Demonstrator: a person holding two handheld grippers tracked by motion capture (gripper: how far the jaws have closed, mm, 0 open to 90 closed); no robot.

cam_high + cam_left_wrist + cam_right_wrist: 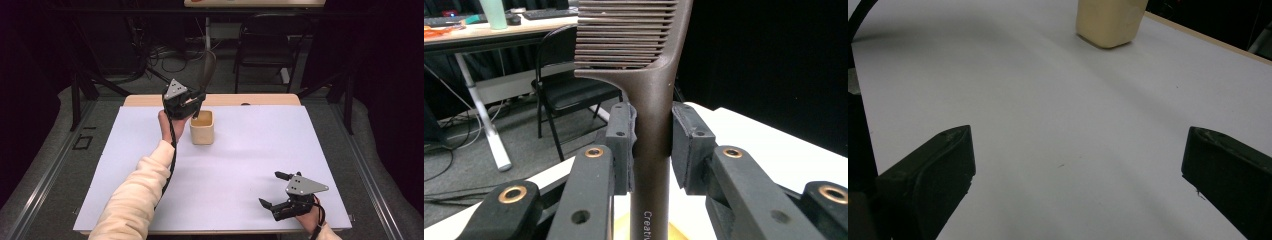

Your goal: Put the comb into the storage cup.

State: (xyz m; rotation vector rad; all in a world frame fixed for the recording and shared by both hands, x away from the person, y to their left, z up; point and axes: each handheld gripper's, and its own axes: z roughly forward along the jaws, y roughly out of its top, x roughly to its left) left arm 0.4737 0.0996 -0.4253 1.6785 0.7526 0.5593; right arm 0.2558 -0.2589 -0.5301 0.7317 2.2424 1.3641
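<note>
We hold the dark brown plastic comb [651, 100] upright, our left gripper [651, 145] clamped on its handle, just above the cream square plastic cup [202, 128] on the white-covered bench [240, 165]. Our right gripper [274, 190] rests nearby, fingers [928, 175] apart.

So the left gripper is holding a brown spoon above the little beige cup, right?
Not quite: it is a brown comb, not a spoon. The left gripper view shows its rows of teeth above the handle, which the left gripper clamps between its jaws. The rest is right: in the high view the comb stands up beside and above the little beige cup.
</note>
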